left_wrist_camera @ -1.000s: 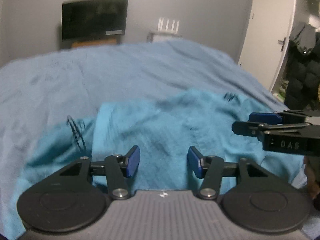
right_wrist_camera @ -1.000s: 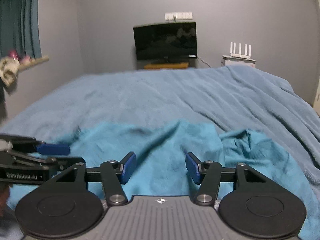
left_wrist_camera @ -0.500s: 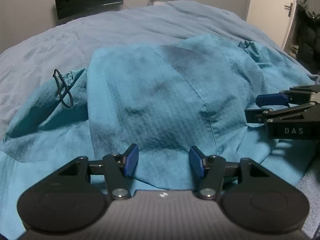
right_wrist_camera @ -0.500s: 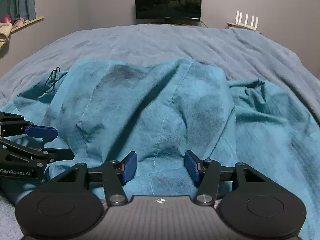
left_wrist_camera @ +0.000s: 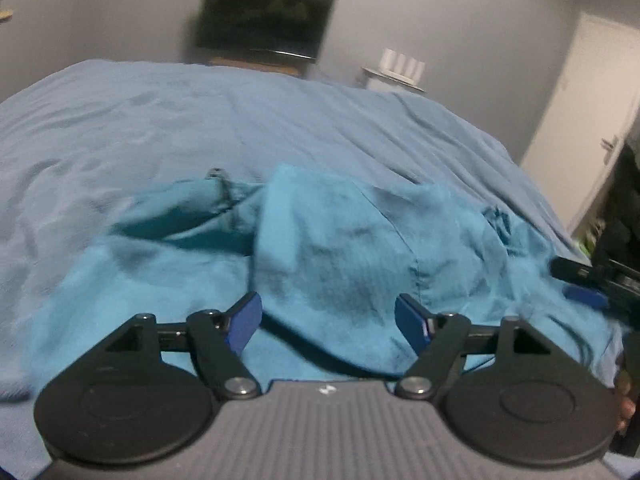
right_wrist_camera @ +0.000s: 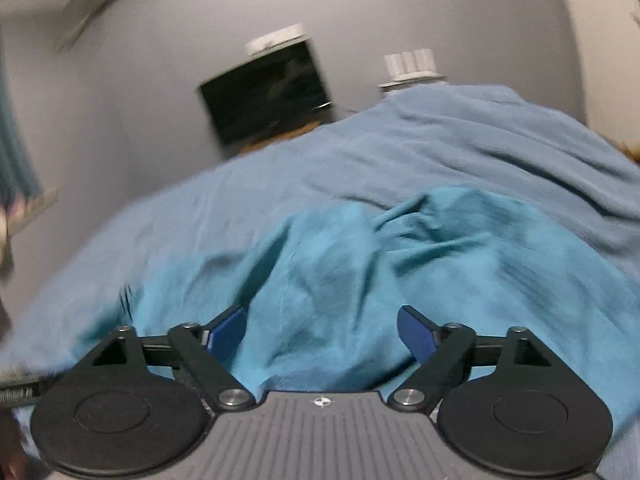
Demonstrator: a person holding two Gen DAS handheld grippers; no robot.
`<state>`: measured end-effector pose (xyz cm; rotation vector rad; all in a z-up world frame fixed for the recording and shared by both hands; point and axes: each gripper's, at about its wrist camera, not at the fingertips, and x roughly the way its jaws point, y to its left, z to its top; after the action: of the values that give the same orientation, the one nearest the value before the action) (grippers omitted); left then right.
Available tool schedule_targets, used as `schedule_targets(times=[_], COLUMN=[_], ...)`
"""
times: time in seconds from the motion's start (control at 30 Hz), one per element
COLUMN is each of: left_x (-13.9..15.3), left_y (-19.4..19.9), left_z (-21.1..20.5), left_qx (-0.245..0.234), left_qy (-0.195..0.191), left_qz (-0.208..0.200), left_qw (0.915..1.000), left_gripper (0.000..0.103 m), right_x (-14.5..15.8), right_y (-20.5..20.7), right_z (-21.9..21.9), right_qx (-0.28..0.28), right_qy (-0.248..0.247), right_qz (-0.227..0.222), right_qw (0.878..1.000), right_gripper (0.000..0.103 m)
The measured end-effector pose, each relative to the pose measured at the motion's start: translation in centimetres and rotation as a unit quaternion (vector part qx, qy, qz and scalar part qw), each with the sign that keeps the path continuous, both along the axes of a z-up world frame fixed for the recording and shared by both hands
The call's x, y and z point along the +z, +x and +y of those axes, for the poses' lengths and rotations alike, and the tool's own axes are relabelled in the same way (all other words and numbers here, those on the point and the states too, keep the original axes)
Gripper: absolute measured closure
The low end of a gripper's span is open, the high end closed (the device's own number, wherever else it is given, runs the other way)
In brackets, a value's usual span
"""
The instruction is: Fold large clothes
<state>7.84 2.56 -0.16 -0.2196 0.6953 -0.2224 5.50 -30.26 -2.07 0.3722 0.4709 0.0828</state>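
A large teal garment (left_wrist_camera: 344,248) lies rumpled on the blue bedcover (left_wrist_camera: 200,120), with a thin black loop (left_wrist_camera: 224,192) at its far left edge. My left gripper (left_wrist_camera: 328,320) hovers at the garment's near edge; its jaws are opening and its blue pads press on nothing. In the right wrist view the same garment (right_wrist_camera: 400,264) fills the lower middle. My right gripper (right_wrist_camera: 320,332) is tilted over the cloth, jaws opening wide, with fabric below them but not pinched. The right gripper's fingers (left_wrist_camera: 584,292) show at the right edge of the left wrist view.
A dark TV (left_wrist_camera: 264,16) hangs on the grey wall beyond the bed, with a white router (left_wrist_camera: 400,68) on a shelf to its right. A white door (left_wrist_camera: 580,120) and dark hanging coats (left_wrist_camera: 624,216) stand at the right. Curtains (right_wrist_camera: 16,152) hang at the left.
Both grippers pulled back and up from the garment, so the wall and TV came into view again. Both pairs of jaws spread wider. The right wrist view rolled.
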Motion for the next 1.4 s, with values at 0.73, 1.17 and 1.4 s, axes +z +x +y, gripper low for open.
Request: schedule_targets(times=[0.73,1.17,1.4], left_x=[-4.5,-8.2,-5.7], left_y=[-0.6,0.1,0.0], left_z=[8.0,8.5,7.0], left_qx=[0.128,0.229,0.202], left_qy=[-0.165,-0.227,-0.187], left_qz=[0.309,0.283,0.181], left_qw=[0.9280,0.9033,0.9443], left_gripper=[0.000,0.022,0.065], right_x=[-5.5,-9.1,-7.2], right_y=[-5.6,-2.2,-0.8], right_z=[-18.1,-17.5,-13.5], right_qx=[-0.200,-0.196,-0.156], right_qy=[0.229,0.294,0.232], right_qz=[0.216,0.248,0.183], right_qw=[0.928,0.902,0.942], right_gripper=[0.007,0.029,0.087])
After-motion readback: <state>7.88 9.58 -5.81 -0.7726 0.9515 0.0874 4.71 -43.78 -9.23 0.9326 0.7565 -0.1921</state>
